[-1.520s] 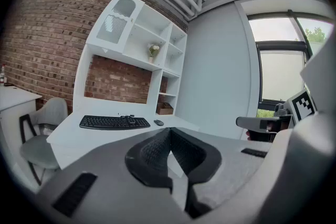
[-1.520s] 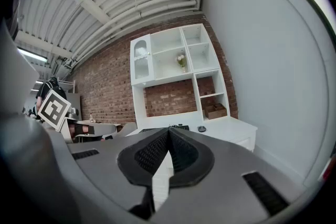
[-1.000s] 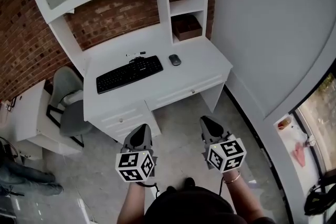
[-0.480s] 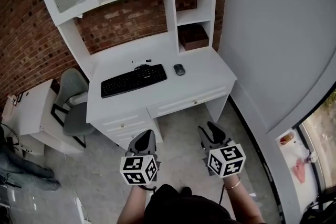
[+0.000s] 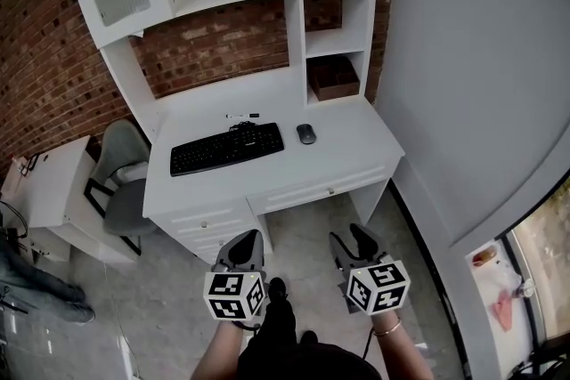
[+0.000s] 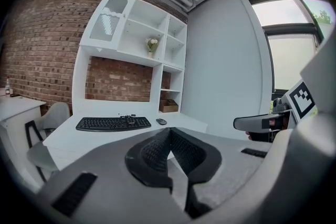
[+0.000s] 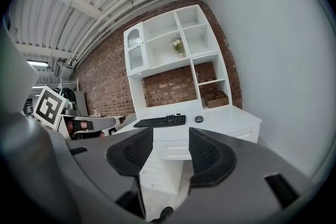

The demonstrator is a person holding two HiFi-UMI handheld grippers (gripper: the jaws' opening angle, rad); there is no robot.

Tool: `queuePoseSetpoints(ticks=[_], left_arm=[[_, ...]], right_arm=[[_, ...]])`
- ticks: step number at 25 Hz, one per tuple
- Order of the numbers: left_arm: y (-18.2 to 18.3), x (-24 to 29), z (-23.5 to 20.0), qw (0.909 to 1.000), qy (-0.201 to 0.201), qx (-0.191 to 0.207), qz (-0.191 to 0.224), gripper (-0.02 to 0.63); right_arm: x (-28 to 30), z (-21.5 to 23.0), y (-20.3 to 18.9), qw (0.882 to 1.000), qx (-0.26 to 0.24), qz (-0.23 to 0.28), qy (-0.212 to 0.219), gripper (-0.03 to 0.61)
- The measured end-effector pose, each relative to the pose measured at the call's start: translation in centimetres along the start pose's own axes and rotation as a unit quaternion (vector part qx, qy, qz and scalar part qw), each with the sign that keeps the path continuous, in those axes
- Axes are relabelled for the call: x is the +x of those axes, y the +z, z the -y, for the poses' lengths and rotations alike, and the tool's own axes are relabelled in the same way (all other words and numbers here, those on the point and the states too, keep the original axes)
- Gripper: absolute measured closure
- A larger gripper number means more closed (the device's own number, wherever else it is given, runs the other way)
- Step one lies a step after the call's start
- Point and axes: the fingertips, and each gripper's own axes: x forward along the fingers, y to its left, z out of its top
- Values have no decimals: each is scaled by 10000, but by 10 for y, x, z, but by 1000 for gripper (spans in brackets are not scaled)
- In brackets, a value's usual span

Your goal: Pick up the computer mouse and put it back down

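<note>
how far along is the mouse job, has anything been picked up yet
Nothing looks done yet: the mouse lies on the desk right of the keyboard, untouched. In hand: both grippers are held short of the desk; the right gripper has just been opening its jaws, with nothing between them, and the left gripper is shut and empty. To do: reach, grasp, lift, set it back down.

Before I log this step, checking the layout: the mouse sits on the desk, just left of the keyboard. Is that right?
Not quite. The head view shows the mouse on the desk, but just right of the keyboard, not left of it.
</note>
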Motion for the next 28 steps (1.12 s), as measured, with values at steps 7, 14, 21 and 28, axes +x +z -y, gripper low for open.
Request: queuePoseSetpoints(ticks=[7, 14, 21, 28], left_arm=[[1, 35, -19, 9999, -92, -112, -41, 604], [11, 90, -56, 9997, -182, -144, -73, 604], [27, 151, -98, 9992, -340, -95, -179, 604], [48, 201, -141, 9985, -502, -129, -168, 604]], right_arm=[[33, 10, 6, 9999, 76, -19, -65, 388], [93, 24, 14, 9996, 37, -177, -199, 383], [168, 37, 31, 9992, 113, -250, -305, 383], [235, 44, 48, 9979, -16, -419, -500, 383]])
